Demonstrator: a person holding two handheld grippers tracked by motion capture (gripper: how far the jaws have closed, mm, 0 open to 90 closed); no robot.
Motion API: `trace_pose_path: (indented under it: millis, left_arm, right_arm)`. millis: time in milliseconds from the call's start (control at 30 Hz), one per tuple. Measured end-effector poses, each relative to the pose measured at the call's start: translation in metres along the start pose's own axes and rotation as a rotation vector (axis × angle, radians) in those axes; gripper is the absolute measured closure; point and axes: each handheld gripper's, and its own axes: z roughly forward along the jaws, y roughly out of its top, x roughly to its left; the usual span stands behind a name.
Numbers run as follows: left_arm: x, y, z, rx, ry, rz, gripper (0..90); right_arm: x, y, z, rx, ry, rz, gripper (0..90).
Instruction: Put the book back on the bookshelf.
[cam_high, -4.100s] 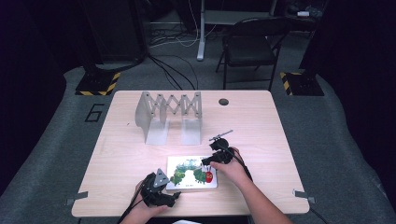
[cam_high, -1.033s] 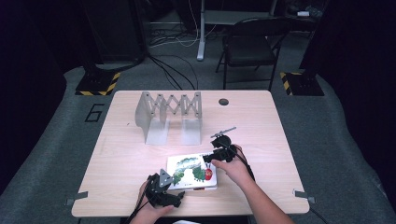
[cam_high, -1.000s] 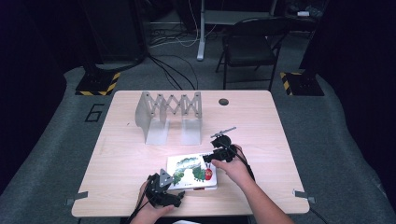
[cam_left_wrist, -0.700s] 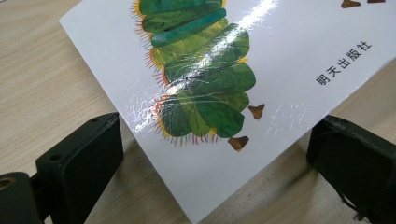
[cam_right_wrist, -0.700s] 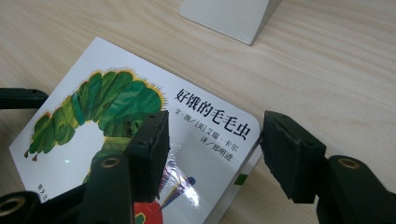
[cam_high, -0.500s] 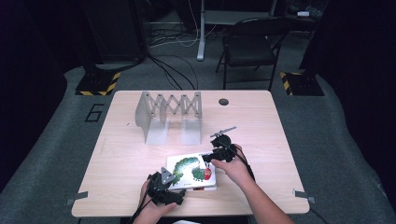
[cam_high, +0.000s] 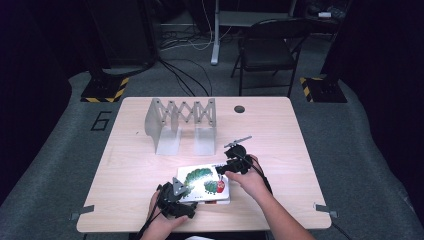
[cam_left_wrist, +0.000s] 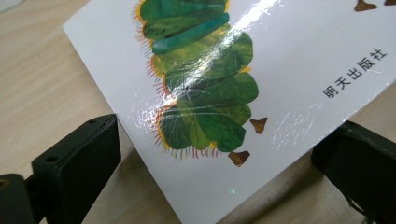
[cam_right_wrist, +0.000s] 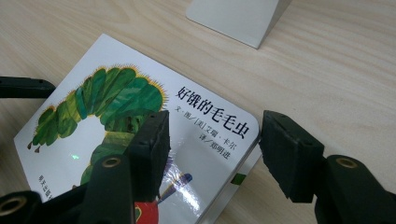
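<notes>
A white board book (cam_high: 202, 181) with a green caterpillar on its cover lies near the table's front edge. My left gripper (cam_high: 176, 196) is at the book's near left corner. In the left gripper view its jaws stand wide apart, and that corner of the book (cam_left_wrist: 261, 70) reaches in between them, slightly raised off the wood. My right gripper (cam_high: 231, 166) is at the far right corner. In the right gripper view the book (cam_right_wrist: 93, 107) has one jaw over its cover and the other just past its edge. That gripper (cam_right_wrist: 212, 149) is open.
A grey accordion-style rack (cam_high: 180, 122) stands upright at the back middle of the wooden table (cam_high: 135, 165). A dark round grommet (cam_high: 239, 109) sits near the back edge. A folding chair (cam_high: 267, 47) and floor cables lie beyond the table.
The book has shifted and turned slightly toward the left gripper, its near corner now lying between the left jaws. The right gripper has stayed at the far right corner.
</notes>
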Motion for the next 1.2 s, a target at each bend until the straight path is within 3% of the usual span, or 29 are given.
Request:
trace_pose_path:
  millis: [367, 600, 1200]
  left_arm:
    - [-0.0021, 0.0000, -0.0013, -0.009, 0.016, 0.018, 4.4]
    - [-0.0064, -0.0006, -0.0028, -0.032, 0.041, 0.057, 6.5]
    - [-0.0085, -0.0023, -0.0035, -0.055, 0.053, 0.067, 8.1]
  right_arm:
    - [-0.0009, -0.0007, 0.0022, -0.001, 0.003, 0.005, 42.8]
    - [-0.0021, -0.0005, 0.0024, 0.003, 0.010, 0.008, 42.8]
    - [-0.0031, -0.0012, 0.0035, 0.009, 0.011, 0.012, 42.7]
